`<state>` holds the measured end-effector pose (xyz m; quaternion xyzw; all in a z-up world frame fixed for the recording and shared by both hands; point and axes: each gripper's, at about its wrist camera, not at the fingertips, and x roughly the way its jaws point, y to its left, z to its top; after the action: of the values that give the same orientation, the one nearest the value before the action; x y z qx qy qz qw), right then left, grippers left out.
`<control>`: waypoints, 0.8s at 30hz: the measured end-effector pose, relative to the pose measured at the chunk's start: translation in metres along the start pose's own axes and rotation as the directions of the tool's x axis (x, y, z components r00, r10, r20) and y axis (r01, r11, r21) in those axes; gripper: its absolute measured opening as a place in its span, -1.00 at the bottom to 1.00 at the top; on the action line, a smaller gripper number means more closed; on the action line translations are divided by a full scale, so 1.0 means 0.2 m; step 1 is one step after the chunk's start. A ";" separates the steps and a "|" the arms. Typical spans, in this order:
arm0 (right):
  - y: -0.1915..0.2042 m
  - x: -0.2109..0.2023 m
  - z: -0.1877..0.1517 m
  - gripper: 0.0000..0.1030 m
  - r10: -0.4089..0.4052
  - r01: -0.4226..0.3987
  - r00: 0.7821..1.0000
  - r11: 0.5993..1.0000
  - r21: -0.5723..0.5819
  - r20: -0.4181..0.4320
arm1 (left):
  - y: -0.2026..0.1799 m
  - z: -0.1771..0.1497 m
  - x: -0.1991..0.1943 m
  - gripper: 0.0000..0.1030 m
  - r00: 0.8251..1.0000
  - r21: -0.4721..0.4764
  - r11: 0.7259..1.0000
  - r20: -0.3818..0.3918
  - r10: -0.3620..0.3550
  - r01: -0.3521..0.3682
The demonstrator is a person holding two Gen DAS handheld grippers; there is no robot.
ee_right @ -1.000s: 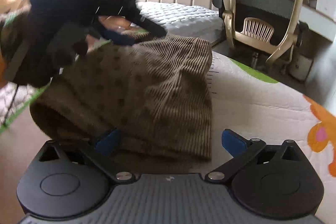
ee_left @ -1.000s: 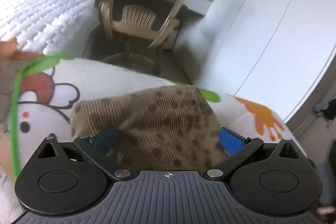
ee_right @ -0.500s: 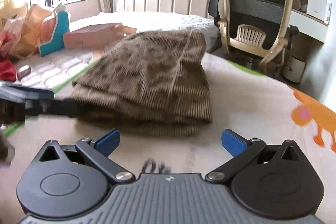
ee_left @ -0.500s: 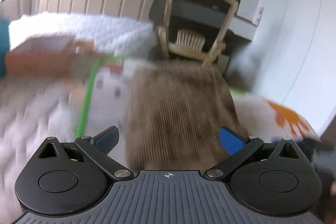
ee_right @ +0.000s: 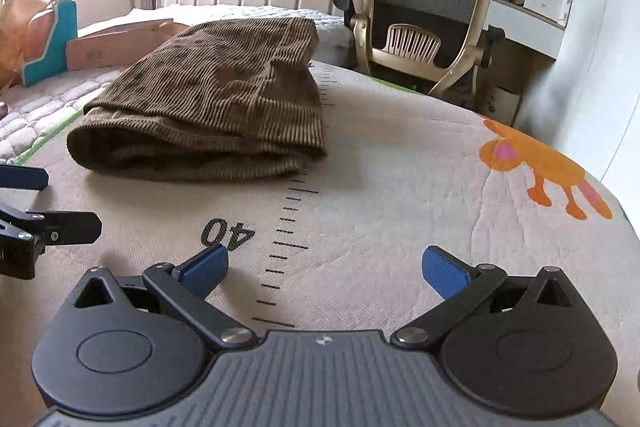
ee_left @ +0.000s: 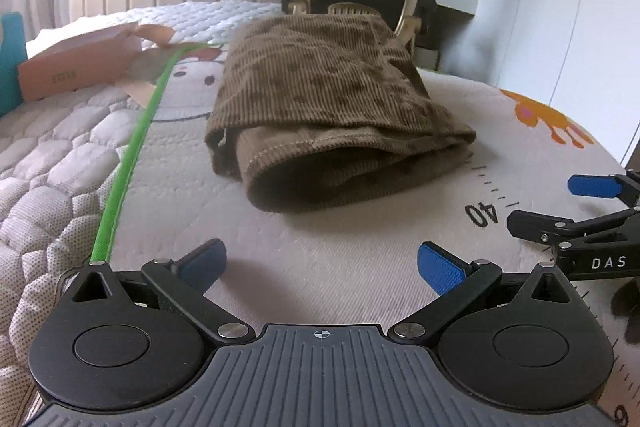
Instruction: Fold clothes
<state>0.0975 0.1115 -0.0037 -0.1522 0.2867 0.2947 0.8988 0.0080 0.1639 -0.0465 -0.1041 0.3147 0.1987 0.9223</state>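
Observation:
A brown spotted corduroy garment lies folded in a thick bundle on the printed play mat; it also shows in the right wrist view. My left gripper is open and empty, low over the mat a short way in front of the bundle. My right gripper is open and empty, over the mat's ruler marks, to the right of the bundle and clear of it. Each gripper shows at the edge of the other's view.
A pink cardboard box and a teal item lie on the quilted bed to the left. A beige office chair stands behind the mat, before a desk. A white wall is at the right.
Both grippers let go of the garment and drew back from it. The garment now lies folded on the mat, where before it was held up between them.

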 end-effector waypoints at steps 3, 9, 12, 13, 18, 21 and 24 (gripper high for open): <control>-0.02 0.01 0.00 1.00 0.023 -0.022 1.000 0.999 0.027 -0.010 | -0.01 0.00 0.00 1.00 1.000 0.010 1.000 -0.004 0.007 -0.007; -0.06 0.03 0.00 1.00 0.064 -0.062 0.998 0.995 0.082 -0.025 | 0.00 0.01 0.01 1.00 1.000 0.012 1.000 -0.008 0.003 -0.003; -0.06 0.04 0.01 1.00 0.064 -0.062 0.998 0.995 0.082 -0.025 | 0.00 0.01 0.00 1.00 1.000 0.012 1.000 -0.008 0.004 -0.003; -0.05 0.04 0.01 1.00 0.064 -0.062 0.998 0.995 0.084 -0.025 | 0.00 0.01 0.00 1.00 1.000 0.012 1.000 -0.008 0.004 -0.004; -0.05 0.04 0.01 1.00 0.064 -0.062 0.998 0.994 0.085 -0.026 | 0.00 0.01 0.01 1.00 1.000 0.012 1.000 -0.008 0.003 -0.002; -0.05 0.04 0.01 1.00 0.064 -0.062 0.998 0.994 0.086 -0.026 | 0.00 0.01 0.01 1.00 1.000 0.010 1.000 -0.007 0.001 -0.001; -0.05 0.04 0.01 1.00 0.064 -0.062 0.998 0.994 0.087 -0.026 | 0.00 0.01 0.01 1.00 1.000 0.009 1.000 -0.007 0.000 0.000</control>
<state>0.1093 0.1075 -0.0062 -0.1085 0.3164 0.3082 0.8906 0.0099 0.1647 -0.0458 -0.1006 0.3188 0.1969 0.9217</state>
